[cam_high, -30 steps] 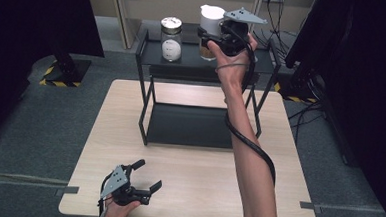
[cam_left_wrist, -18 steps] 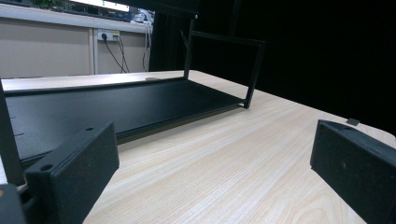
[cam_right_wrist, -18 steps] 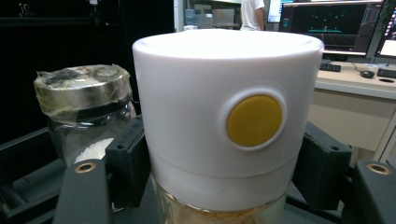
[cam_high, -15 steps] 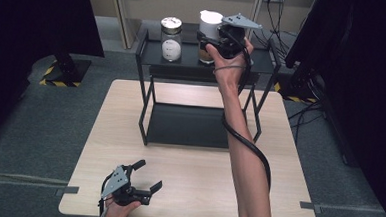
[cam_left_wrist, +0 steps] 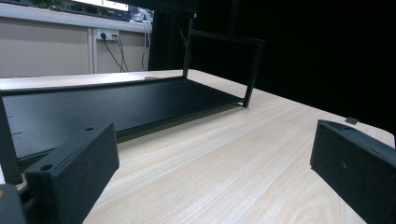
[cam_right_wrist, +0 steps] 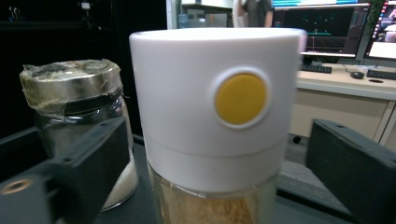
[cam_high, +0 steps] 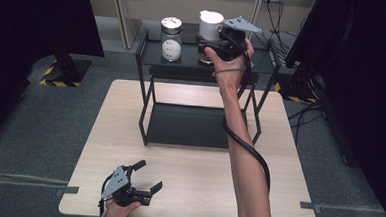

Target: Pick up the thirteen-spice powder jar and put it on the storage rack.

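Right gripper — at the rack's top shelf, jaws apart on either side of the white-capped jar, pads clear of it. The jaws have just been opening, with the jar standing between them in the right gripper view. The jar stands on the shelf at its right half, upright.

Left gripper — resting low on the table near its front edge, jaws apart, nothing between them; the left gripper view looks across bare wood to the rack's lower shelf.

Step in hand, as judged — letting go of the jar on the top shelf. To do it well: keep the jaws wide, draw straight back along their own line so neither pad clips the cap, and stay level until clear of the shelf rail. A sideways swing risks tipping this jar or knocking its neighbour, which stands near.

Containers:
- Jar, white cap with a round yellow button; clear body below holds a pale golden, shredded or flaky fill, seen just under the cap.
- Second jar, to the left on the same shelf, glass, metal lid wrapped in tape or film; whitish granular fill in its lower part.
- Lower shelf: nothing seen on it.
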A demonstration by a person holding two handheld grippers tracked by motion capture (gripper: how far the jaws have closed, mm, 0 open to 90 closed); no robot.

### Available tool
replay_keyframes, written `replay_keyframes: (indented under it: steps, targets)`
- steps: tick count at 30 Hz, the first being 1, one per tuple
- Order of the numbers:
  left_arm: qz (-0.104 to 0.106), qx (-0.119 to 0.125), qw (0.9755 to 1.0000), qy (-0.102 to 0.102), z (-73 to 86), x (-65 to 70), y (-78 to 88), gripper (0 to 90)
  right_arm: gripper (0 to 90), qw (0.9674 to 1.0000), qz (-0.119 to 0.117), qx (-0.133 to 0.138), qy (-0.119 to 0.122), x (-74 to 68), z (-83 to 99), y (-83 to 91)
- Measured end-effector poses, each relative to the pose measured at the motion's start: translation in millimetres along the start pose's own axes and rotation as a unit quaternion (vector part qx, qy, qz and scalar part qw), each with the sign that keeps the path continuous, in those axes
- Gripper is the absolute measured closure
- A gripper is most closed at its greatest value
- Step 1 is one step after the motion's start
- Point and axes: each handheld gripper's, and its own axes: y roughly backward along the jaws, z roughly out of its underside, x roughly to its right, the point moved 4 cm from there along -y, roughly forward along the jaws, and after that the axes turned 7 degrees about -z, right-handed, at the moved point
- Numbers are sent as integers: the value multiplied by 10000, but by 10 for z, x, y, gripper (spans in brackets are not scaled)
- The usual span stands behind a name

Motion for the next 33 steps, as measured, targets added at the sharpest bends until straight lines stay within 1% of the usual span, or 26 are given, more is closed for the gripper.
replay_keyframes:
  steps: [3, 8, 10, 17, 22, 24, 33]
  targets:
    - [4, -1, 10000, -12, 0, 7, 2, 6, 10, 9999, -9, 120, -56, 1, 33, 87]
    - [12, 7, 10000, -40, -1, 19, 5, 6, 5, 9996, -137, 231, -44, 40, 92, 253]
    - [17, 6, 10000, -68, -3, 22, 7, 6, 3, 9993, -227, 293, -82, 66, 127, 323]
    - [3, 17, 10000, -87, -5, 27, 14, 6, 3, 9982, -441, 402, -62, 122, 248, 556]
    - [-4, 17, 10000, -84, -6, 27, 16, 6, 3, 9976, -524, 451, 26, 110, 358, 707]
    - [-7, 21, 10000, -87, -6, 27, 17, 6, 3, 9971, -587, 480, 24, 103, 409, 754]
    - [-32, 32, 9999, -108, -9, 28, 24, 6, 3, 9951, -781, 594, 76, 21, 616, 897]
